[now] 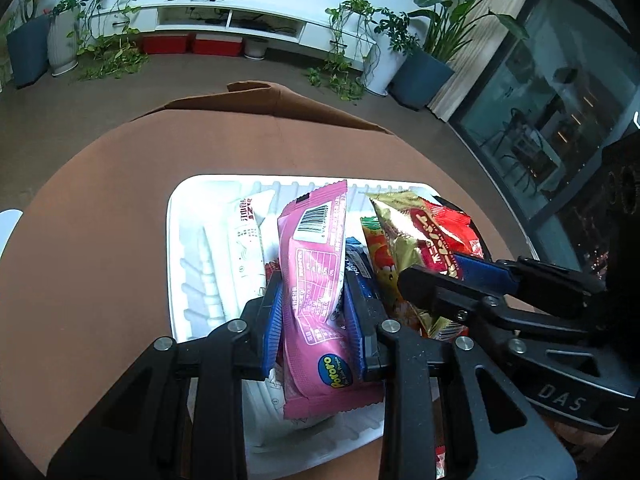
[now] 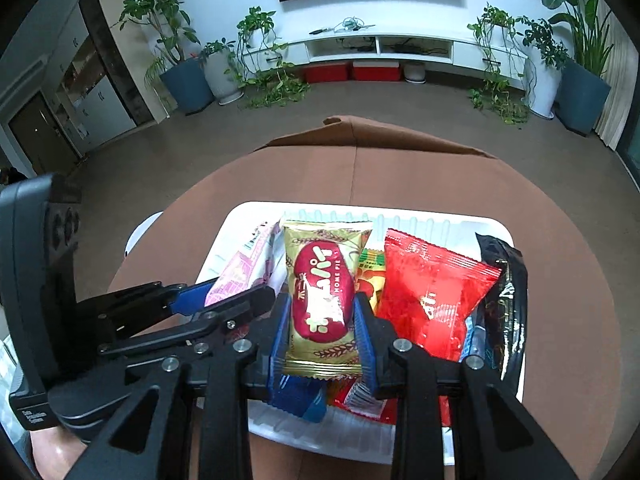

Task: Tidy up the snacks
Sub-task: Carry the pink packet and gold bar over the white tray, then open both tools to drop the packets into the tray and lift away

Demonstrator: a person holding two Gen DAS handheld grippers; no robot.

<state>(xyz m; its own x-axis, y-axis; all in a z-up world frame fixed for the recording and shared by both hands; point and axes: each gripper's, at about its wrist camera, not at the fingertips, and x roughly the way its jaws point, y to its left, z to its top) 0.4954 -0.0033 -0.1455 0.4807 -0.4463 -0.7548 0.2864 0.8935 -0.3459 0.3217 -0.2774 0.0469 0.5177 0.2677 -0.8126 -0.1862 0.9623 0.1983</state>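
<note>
Left wrist view shows the left gripper (image 1: 314, 312) narrowly parted with its blue pads pressed on either side of a pink snack packet (image 1: 316, 292), which stands tilted between the fingers, its barcode end pointing away from them. Under the fingers lies a white tray (image 1: 188, 264) on a brown round table (image 1: 100, 216). Left of the fingers a white packet (image 1: 246, 252) rests in the tray; just right of them a dark blue wrapper (image 1: 362, 268) and a yellow-and-red fruit-print packet (image 1: 386, 264) crowd against the pink one. Right wrist view shows the right gripper (image 2: 322, 320), likewise only slightly apart, clamping a gold packet with a red oval (image 2: 322, 292) by its two long edges. Close on the right of its fingers sits a red bag (image 2: 428, 300), and beyond that a black packet (image 2: 504, 300) at the tray's edge. Beneath its fingertips lie a blue wrapper (image 2: 298, 398) and a red-and-white one (image 2: 360, 398). The left gripper's fingers reach in from the left, almost touching the right gripper's left finger.
</note>
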